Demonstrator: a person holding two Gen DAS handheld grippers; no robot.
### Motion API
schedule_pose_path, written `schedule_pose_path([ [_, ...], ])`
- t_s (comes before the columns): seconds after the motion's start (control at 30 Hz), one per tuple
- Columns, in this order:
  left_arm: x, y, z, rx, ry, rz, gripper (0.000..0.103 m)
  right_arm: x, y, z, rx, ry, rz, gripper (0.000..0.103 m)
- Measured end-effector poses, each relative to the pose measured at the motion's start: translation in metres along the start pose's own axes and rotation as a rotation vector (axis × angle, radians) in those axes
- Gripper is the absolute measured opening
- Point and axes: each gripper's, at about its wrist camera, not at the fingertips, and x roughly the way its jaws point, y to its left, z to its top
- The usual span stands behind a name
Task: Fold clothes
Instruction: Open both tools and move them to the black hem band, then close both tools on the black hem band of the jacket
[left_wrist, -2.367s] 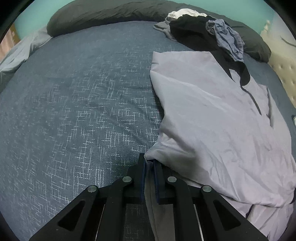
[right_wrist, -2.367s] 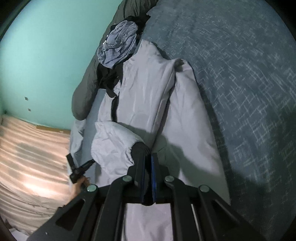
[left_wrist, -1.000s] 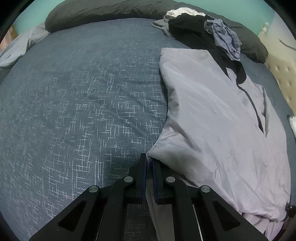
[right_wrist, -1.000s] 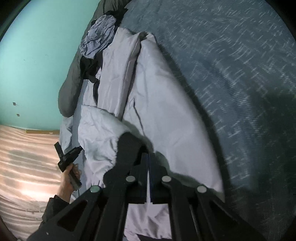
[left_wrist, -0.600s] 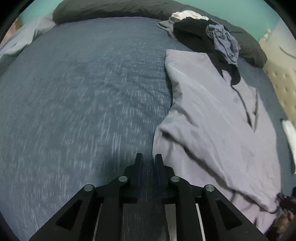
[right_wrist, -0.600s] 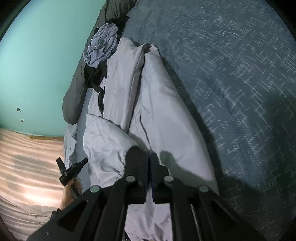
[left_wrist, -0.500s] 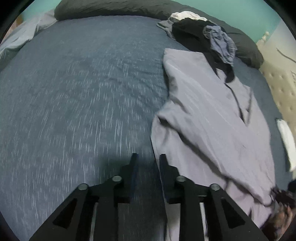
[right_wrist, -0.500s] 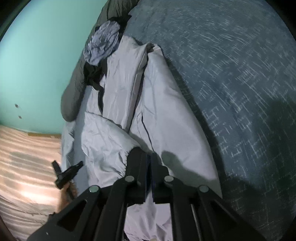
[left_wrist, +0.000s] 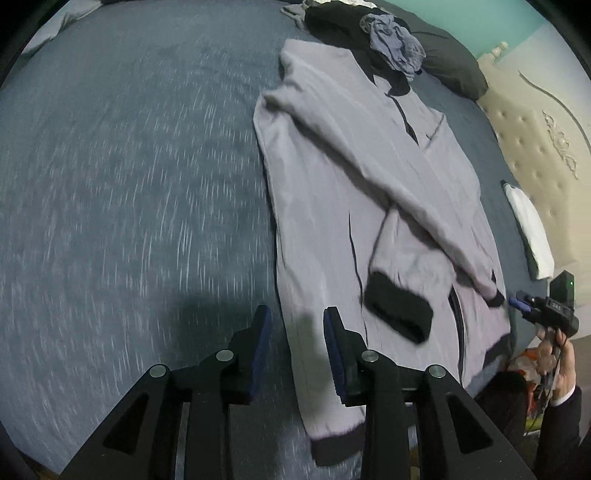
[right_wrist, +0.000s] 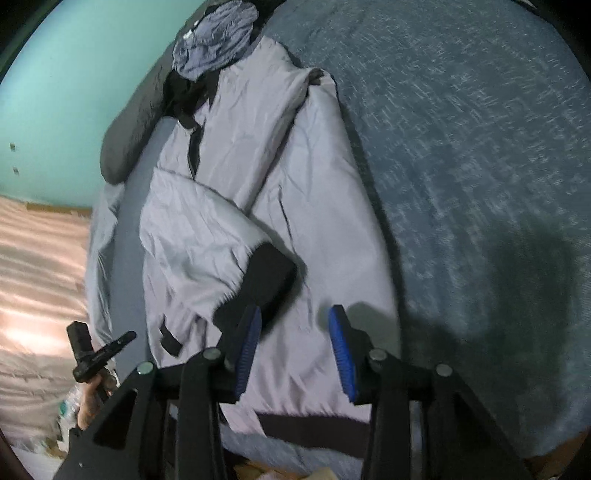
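Note:
A pale grey jacket (left_wrist: 332, 192) with black cuffs and hem lies flat on the blue bedspread (left_wrist: 129, 184), one sleeve folded diagonally across its front. My left gripper (left_wrist: 295, 317) hovers over the jacket's side edge near the hem. Its jaws are opening and the pads press on nothing. In the right wrist view the jacket (right_wrist: 325, 206) fills the middle, and the other sleeve's black cuff (right_wrist: 269, 284) rests on its front. My right gripper (right_wrist: 295, 317) is just short of that cuff, jaws opening, with only the jacket body beneath the gap.
A heap of dark and blue-grey clothes (left_wrist: 391, 37) sits by the dark pillow (left_wrist: 450, 70) at the jacket's collar. A white item (left_wrist: 528, 229) lies near the padded headboard (left_wrist: 535, 129). A person's hand holds a small black device (left_wrist: 554, 306) beside the bed.
Both grippers went from shut to open. The left let go of the jacket's edge and swung toward the hem. The right released the black cuff, which now lies on the jacket.

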Motion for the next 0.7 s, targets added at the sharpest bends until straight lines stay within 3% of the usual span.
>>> schedule_pose_path([
  [0.27,0.006,0.001,-0.043,-0.016,0.044,-0.032,0.032,-0.019,-0.016,-0.025,-0.007,0.033,-0.050,0.039],
  [0.47,0.009,-0.001,-0.063,-0.027,0.063,-0.058,0.034,-0.010,-0.029,-0.037,0.004,0.067,-0.084,0.039],
  [0.6,0.012,-0.001,-0.072,-0.031,0.076,-0.060,0.048,-0.004,-0.034,-0.043,0.009,0.077,-0.092,0.039],
  [0.7,0.018,0.000,-0.078,-0.039,0.091,-0.070,0.049,0.000,-0.033,-0.047,0.000,0.085,-0.082,0.039],
])
